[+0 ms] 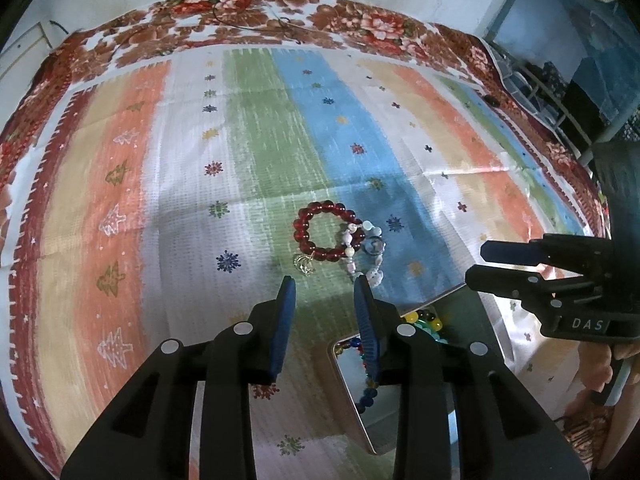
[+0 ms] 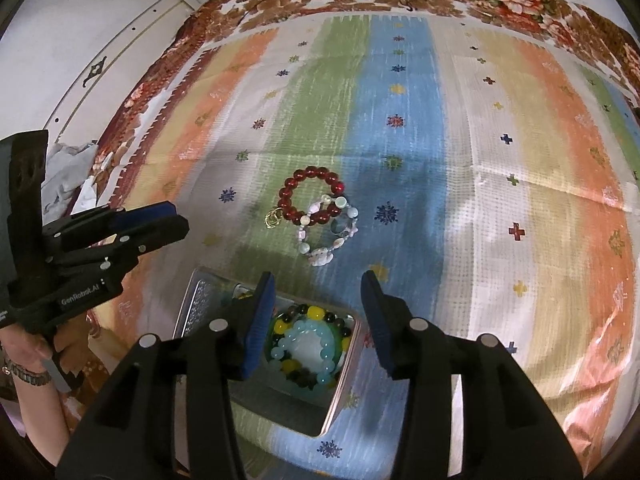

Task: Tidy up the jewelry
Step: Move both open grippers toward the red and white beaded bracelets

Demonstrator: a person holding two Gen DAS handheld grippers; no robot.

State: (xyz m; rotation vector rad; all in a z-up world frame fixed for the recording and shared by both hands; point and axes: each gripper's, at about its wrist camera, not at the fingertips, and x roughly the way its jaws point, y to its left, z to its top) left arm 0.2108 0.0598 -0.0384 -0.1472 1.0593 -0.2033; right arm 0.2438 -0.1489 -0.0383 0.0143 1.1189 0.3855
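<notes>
Both grippers' jaws stand released, empty; left gripper (image 1: 325,286) hides much of the tin (image 1: 352,392), seemingly holding bracelets (image 2: 308,350).

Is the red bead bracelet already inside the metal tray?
No, the red bead bracelet lies on the striped cloth beyond the metal tray, which holds other bead bracelets.

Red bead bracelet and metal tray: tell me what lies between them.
In the right wrist view, the pale bead bracelet lies between the red bead bracelet and the metal tray, overlapping the red one; then bare striped cloth before the tray.
</notes>
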